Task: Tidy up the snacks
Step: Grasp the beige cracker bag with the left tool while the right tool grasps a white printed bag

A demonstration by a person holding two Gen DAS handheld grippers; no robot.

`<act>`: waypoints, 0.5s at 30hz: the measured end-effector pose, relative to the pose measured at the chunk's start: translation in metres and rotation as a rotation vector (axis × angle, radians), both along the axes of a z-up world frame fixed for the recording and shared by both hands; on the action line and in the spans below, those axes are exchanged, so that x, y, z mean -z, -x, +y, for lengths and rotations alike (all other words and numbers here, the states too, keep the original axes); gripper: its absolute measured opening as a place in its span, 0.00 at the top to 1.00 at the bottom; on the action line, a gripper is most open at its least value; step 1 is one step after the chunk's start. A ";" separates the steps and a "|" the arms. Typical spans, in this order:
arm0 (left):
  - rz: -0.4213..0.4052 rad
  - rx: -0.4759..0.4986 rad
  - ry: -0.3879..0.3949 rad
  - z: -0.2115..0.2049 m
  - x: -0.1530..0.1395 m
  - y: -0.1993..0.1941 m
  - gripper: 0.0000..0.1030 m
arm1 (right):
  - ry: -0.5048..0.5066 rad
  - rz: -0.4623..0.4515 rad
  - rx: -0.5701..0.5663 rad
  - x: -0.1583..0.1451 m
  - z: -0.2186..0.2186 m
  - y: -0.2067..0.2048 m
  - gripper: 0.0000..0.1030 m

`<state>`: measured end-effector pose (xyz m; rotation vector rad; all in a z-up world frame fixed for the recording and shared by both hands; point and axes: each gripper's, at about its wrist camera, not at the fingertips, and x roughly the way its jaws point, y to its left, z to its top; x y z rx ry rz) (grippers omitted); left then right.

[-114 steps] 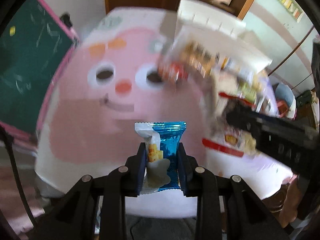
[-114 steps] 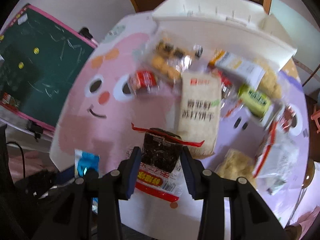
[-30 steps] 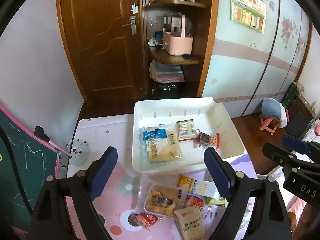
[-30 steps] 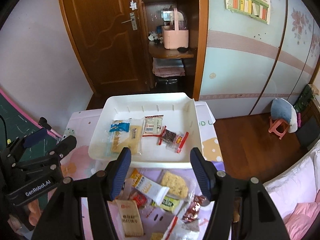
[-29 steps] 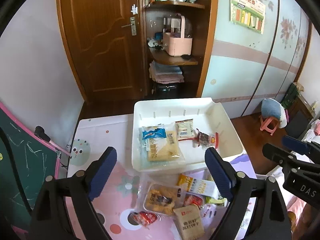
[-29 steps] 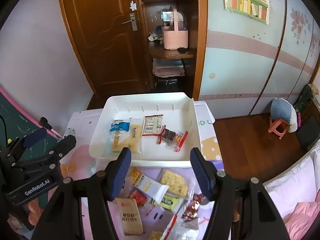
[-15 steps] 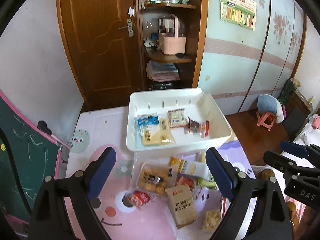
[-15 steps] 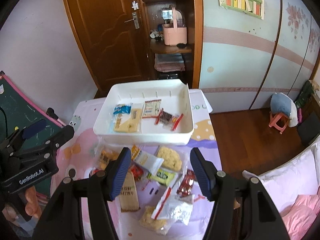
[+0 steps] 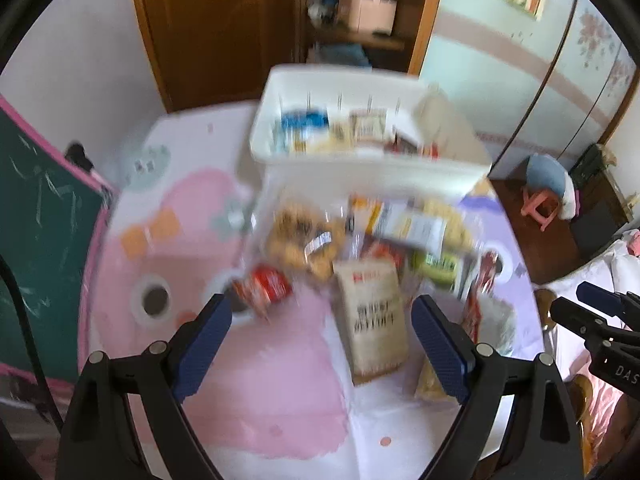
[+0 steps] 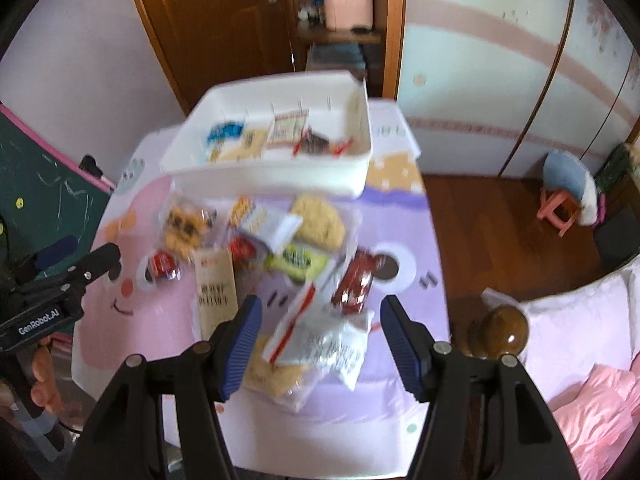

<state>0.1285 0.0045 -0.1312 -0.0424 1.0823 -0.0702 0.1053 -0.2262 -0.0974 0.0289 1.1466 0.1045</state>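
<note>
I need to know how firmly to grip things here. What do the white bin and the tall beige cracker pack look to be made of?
The white bin looks like rigid molded plastic: smooth, evenly white, with thick straight walls and ribs inside. The beige cracker pack looks like a thin matte plastic-film wrapper with printed lettering; blur hides any seams, so its finish is uncertain.

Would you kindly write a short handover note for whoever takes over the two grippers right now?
Left gripper: open, empty, above the table's pink side.
Right gripper: open, empty, above the clear red-striped bag.
Done: white plastic bin holds a blue packet and several other snacks.
Left: tall beige cracker packet, small red packet, green packet and the other loose snacks remain on the cartoon tablecloth.
</note>
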 end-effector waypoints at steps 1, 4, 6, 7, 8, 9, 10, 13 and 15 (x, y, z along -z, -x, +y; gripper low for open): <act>0.027 -0.005 -0.002 -0.002 0.013 0.000 0.12 | -0.003 0.016 -0.001 0.009 -0.002 0.002 0.40; 0.078 -0.007 0.000 -0.009 0.038 -0.001 0.12 | -0.017 0.067 -0.006 0.035 -0.008 0.006 0.40; 0.107 -0.007 0.004 -0.015 0.053 -0.004 0.12 | -0.030 0.097 -0.015 0.051 -0.012 0.010 0.40; 0.120 -0.008 0.009 -0.018 0.058 -0.005 0.12 | -0.031 0.109 -0.023 0.058 -0.014 0.012 0.40; 0.132 -0.008 0.016 -0.021 0.064 -0.007 0.12 | -0.027 0.117 -0.031 0.063 -0.015 0.014 0.40; 0.144 -0.010 0.023 -0.023 0.070 -0.009 0.12 | -0.020 0.121 -0.041 0.066 -0.015 0.015 0.40; 0.153 -0.012 0.028 -0.026 0.074 -0.012 0.12 | -0.007 0.123 -0.059 0.070 -0.015 0.017 0.40; 0.183 -0.020 0.036 -0.033 0.087 -0.018 0.12 | 0.027 0.117 -0.109 0.078 -0.012 0.022 0.40; 0.206 -0.028 0.041 -0.037 0.097 -0.023 0.12 | 0.045 0.115 -0.138 0.082 -0.010 0.021 0.40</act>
